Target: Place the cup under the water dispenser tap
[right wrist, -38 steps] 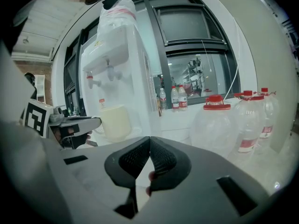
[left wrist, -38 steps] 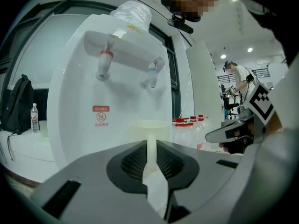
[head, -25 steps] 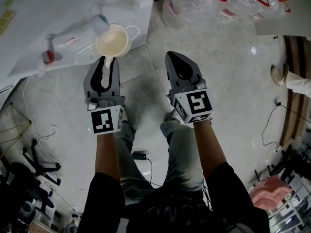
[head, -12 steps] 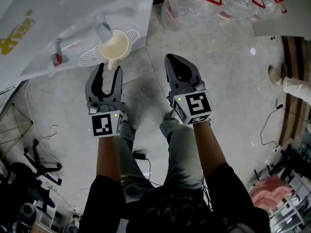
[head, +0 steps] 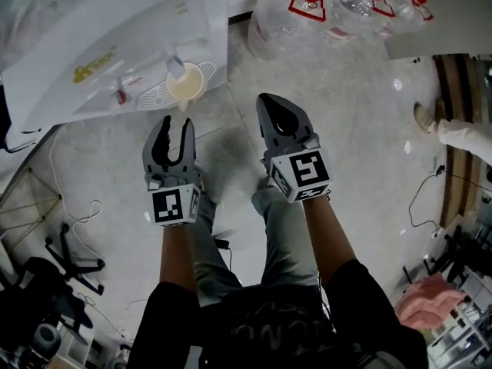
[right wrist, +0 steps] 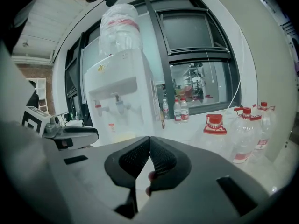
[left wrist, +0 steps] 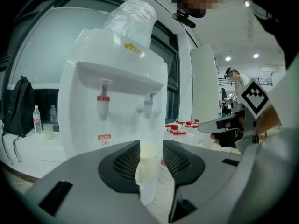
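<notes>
cup (head: 185, 84) stands in the recess of the white water dispenser (head: 100, 44), which fills the head view's upper left. clear water jugs (head: 307, 6) with red caps sit on the floor off its right side. below the dispenser the left gripper (head: 175, 123) has its jaws apart, having just narrowed a little, with nothing pinched; the cup shows through their gap but stands clear of the tips. the right gripper (head: 278, 110) beside it has its jaws pressed together, empty. the cream cup is upright at the right end of the drip tray (head: 150, 97), under the blue tap (head: 176, 65); the red tap (head: 119, 94) is to its left.
</notes>
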{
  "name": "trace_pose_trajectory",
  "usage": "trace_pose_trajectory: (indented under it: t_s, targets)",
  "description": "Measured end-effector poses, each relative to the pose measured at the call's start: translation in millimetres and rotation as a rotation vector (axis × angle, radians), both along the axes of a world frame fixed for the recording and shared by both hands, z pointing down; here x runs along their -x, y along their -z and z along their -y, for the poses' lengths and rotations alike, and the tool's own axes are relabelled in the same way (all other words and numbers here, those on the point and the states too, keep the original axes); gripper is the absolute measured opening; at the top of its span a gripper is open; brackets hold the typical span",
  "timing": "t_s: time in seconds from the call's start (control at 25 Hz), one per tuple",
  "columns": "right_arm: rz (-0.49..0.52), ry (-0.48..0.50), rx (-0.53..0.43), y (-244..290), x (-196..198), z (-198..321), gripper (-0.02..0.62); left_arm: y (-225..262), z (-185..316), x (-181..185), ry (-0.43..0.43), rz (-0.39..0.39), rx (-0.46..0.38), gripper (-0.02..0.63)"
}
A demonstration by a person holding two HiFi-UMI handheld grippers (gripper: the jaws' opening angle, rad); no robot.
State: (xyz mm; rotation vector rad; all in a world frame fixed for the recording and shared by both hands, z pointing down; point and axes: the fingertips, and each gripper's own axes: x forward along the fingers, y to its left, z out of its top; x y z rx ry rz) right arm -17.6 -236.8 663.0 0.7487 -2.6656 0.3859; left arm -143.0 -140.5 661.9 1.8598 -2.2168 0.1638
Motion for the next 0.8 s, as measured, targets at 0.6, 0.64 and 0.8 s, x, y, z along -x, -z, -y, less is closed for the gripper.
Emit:
trace_pose_trajectory:
  t_s: [0.6, 0.64, 0.8]
  targets:
    - [0.032, -0.021, -0.028, 133.3, -12.6, -17.0, 0.014, 113.1, -21.0, -9.6, 0.033, 0.026, 0.03, 0.039]
    - [0.032, -0.021, -0.031, 141.0, -12.9, -18.2, 0.014, 120.8, -21.9, -9.9, 0.038, 0.024, 0.03, 0.034]
    - [0.036, -0.028, -0.038, 170.6, -15.5, -23.5, 0.014, 150.2, -27.0, -11.4, 0.056, 0.008, 0.023, 0.021]
